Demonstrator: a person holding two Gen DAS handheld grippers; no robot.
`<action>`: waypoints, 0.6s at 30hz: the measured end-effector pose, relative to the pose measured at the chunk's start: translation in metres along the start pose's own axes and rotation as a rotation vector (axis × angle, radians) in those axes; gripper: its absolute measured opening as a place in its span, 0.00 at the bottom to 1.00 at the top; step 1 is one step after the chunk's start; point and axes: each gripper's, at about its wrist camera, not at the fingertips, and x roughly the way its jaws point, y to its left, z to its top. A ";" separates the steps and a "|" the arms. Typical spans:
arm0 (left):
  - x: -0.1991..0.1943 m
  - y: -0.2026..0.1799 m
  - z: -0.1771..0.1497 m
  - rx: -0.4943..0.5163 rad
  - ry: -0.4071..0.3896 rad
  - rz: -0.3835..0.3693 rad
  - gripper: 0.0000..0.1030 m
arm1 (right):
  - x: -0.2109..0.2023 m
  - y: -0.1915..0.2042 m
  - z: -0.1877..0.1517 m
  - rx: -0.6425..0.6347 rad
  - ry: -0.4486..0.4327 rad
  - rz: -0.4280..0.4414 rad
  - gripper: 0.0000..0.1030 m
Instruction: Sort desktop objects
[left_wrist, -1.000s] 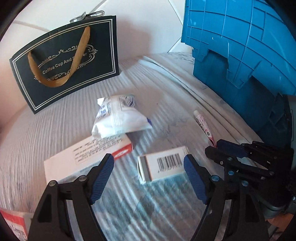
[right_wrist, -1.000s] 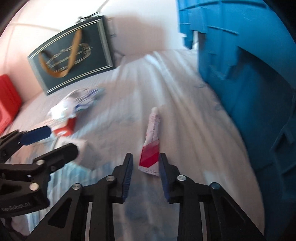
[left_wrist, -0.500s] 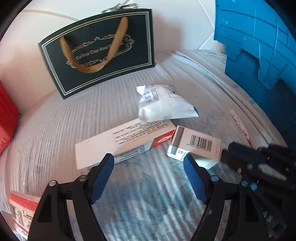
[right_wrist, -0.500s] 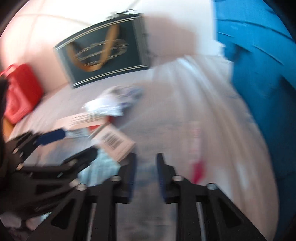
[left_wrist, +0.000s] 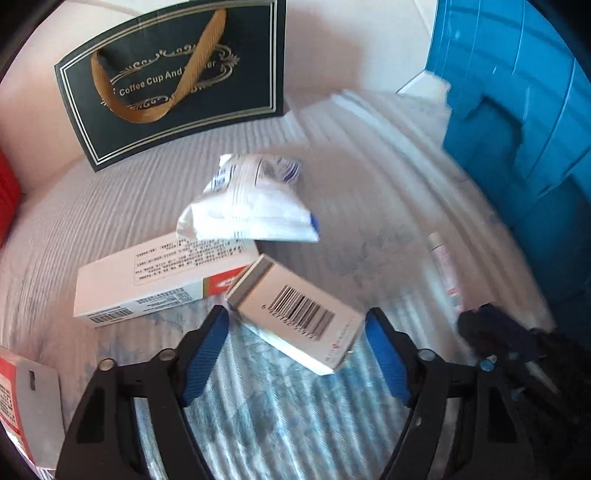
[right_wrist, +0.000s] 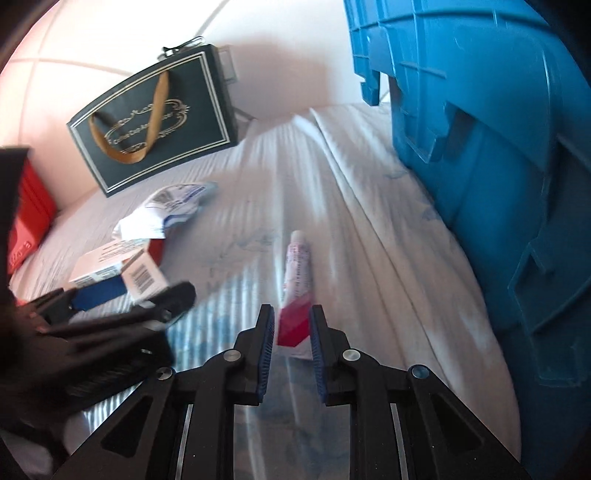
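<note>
A small white barcode box (left_wrist: 295, 314) lies on the white cloth between my left gripper's (left_wrist: 295, 328) wide-open blue pads, not touched. Behind it lie a long white and red box (left_wrist: 159, 280) and a crumpled white packet (left_wrist: 251, 206). A pink and red tube (right_wrist: 295, 284) lies on the cloth; its red end sits between my right gripper's (right_wrist: 291, 325) narrowly parted pads, which do not clearly press it. The tube also shows in the left wrist view (left_wrist: 445, 269). The left gripper shows at the left of the right wrist view (right_wrist: 136, 295).
A big blue plastic crate (right_wrist: 498, 147) stands along the right. A dark paper bag (left_wrist: 173, 81) with a gold handle leans on the back wall. A red box (right_wrist: 29, 206) is at far left, and a red and white packet (left_wrist: 22, 398) at the near left.
My left gripper moved closer, so the barcode box now lies between its pads. My right gripper swung left, then back onto the tube's red end.
</note>
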 end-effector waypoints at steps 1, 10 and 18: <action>-0.002 0.000 -0.002 0.015 -0.027 0.016 0.64 | 0.001 -0.004 -0.001 0.003 0.003 0.005 0.19; -0.008 0.019 -0.015 0.026 -0.058 0.001 0.63 | 0.025 0.002 0.016 -0.002 -0.012 -0.016 0.20; -0.041 0.017 -0.014 0.045 -0.125 0.009 0.63 | -0.007 0.018 0.012 -0.048 -0.067 -0.004 0.16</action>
